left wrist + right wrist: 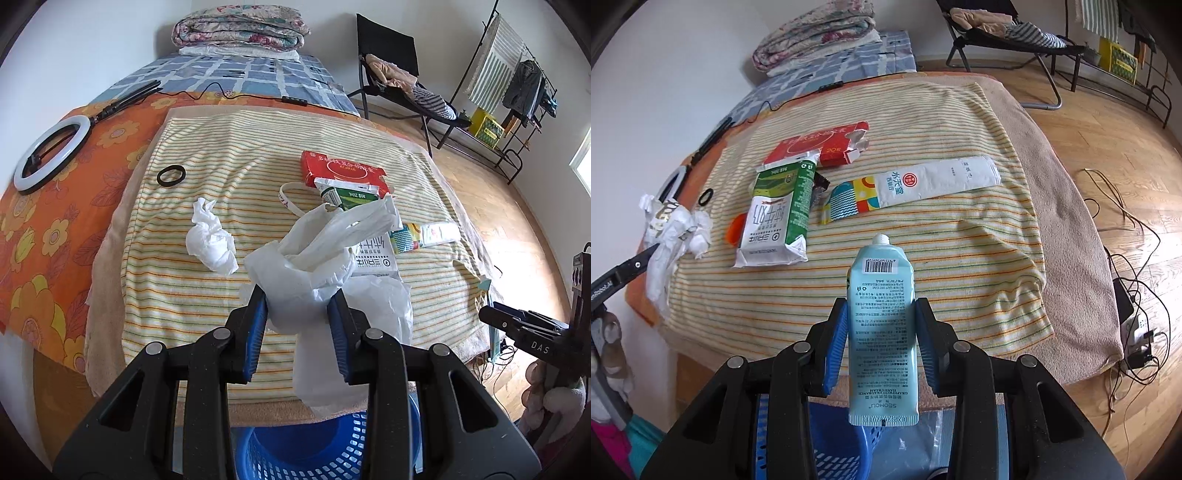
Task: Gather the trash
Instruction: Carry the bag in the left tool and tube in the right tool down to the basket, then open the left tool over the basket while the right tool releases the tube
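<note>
Two items are in my grip at this moment, one per tool. My left gripper (299,306) is clamped on a crumpled white plastic bag (314,258); my right gripper (881,325) is clamped on a pale blue hand-cream tube (882,325), pads pressing both flat sides at mid-body, nozzle pointing away from me. Both loads hang above the near edge of the bed, with the blue basket (325,446) directly below.

Handling notes:

1. Plastic bag: very light, limp and slick. It bunches between the pads, and loose folds trail below the jaws. I judge that a grip on the gathered bulk holds best; a single layer could slide out.
2. Tube: light, soft-walled and partly flattened. The mid-body hold suits it, as the crimped end is thin and the nozzle end tapers.
3. Crumpled tissue (212,240): lies apart on the striped towel (184,295). Almost weightless and compressible; take it across the thickest wad.
4. Milk carton (775,225): lies on its side beside the red box (820,147). Stiff card, probably empty; grip across the narrow faces.
5. Long sachet (912,188): flat against the towel, so hard to get under; take it at one end.

Next step, in my judgement: release both loads into the basket.
</note>
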Demonstrator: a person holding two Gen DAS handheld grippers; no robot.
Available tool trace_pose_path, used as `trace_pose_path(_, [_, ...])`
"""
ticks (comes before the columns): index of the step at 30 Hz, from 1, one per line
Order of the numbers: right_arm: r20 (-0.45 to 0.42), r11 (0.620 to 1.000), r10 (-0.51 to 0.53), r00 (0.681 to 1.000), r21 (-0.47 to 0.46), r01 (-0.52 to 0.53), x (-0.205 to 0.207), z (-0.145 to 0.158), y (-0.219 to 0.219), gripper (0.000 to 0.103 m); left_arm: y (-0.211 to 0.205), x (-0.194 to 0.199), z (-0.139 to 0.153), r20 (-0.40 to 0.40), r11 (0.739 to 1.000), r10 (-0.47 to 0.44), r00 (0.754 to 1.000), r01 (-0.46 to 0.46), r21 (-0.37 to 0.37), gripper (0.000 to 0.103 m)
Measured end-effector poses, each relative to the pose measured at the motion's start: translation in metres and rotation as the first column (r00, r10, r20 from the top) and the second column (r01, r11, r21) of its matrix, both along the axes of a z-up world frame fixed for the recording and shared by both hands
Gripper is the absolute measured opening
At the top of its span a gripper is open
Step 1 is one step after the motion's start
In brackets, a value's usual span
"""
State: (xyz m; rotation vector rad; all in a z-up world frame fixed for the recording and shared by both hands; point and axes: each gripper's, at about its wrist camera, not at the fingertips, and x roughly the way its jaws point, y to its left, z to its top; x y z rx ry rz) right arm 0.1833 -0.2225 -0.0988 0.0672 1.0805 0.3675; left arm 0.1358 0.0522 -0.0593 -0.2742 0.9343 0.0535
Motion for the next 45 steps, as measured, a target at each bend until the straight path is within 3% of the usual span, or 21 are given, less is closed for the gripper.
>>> trace_pose_path(9, [0.036,0.997,0.073,0.997,0.011,-0.073,-0.049,0.011,0.014,0.034,-0.026,-0.058,-0.016,-0.029,0.999,-0.026,0.999,0.025,-0.030,0.033])
trace_pose_path(17, [0.004,0.988,0.148,0.989,0.035,-0.148,-0.091,-0.003,0.031,0.034,-0.044,-0.095,-0.045,-0.089,0.998,-0.038,0.995,0.033,-0.062,0.033])
trace_pose_path(32, [-0.092,0.974,0.227,0.970,0.000,-0.228,-0.136,-0.054,0.055,0.034,-0.063,-0.125,-0.101,-0.222,0.997,-0.057,0.973,0.045,-0.060,0.033])
trace_pose_path(45, [-0.122,0.964,0.257,0.959,-0.044,-0.264,-0.143,-0.075,0.066,0.034,-0.070,-0.130,-0.118,-0.261,0.998,-0.056,0.964,0.056,-0.008,0.033])
